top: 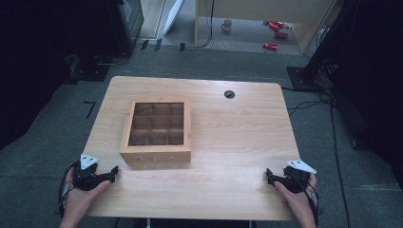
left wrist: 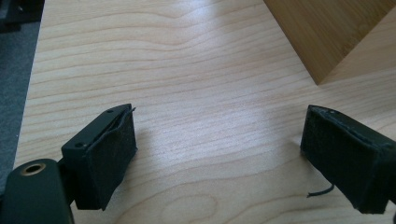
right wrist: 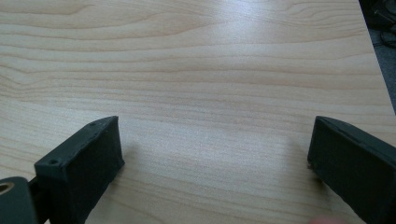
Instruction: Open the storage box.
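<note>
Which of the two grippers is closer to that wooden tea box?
Left. The left gripper sits just off the tea box at its near left corner, jaws open. The right gripper is far across the table, near its right front edge.

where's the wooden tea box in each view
High view: the wooden tea box sits left of the table's centre, lid shut, nearer the left hand-held gripper.
Left gripper view: one corner of it fills the upper right, beyond the open jaws.
Right gripper view: not in it.
Shared landmark: the light wood table.
</note>
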Demonstrator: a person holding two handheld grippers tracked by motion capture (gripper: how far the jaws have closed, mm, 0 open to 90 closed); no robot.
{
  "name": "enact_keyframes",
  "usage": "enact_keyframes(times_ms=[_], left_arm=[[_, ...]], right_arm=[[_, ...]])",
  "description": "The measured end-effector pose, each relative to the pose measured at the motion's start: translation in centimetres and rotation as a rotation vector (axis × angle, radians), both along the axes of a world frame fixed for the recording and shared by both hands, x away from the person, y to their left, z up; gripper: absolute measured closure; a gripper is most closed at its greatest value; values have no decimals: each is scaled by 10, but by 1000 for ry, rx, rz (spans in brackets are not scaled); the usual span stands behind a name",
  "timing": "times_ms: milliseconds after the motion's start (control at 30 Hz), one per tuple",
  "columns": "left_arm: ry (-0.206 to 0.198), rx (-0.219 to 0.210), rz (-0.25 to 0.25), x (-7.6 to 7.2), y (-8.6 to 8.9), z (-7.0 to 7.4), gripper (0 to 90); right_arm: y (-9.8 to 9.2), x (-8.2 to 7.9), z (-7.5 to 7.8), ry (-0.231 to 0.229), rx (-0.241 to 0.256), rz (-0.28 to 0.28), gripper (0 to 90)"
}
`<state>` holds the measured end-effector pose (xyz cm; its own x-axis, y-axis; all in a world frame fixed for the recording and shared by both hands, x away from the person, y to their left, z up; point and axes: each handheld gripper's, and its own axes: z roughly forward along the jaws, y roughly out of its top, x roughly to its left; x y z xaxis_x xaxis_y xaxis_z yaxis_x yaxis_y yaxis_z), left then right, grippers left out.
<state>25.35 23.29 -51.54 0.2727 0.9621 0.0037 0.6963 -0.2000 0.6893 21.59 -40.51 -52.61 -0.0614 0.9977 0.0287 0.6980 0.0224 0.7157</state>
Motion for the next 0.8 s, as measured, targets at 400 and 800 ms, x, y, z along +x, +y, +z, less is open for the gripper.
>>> enact_keyframes(times_ms=[400,800], left_arm=[[-63,-110,-47,-3,-5,19,134],[-104,-170,-108,-2,-23,35,149]], right_arm=[[1,1,0,-6,11,-14,37],[16,3,11,-49,54,-20,96]])
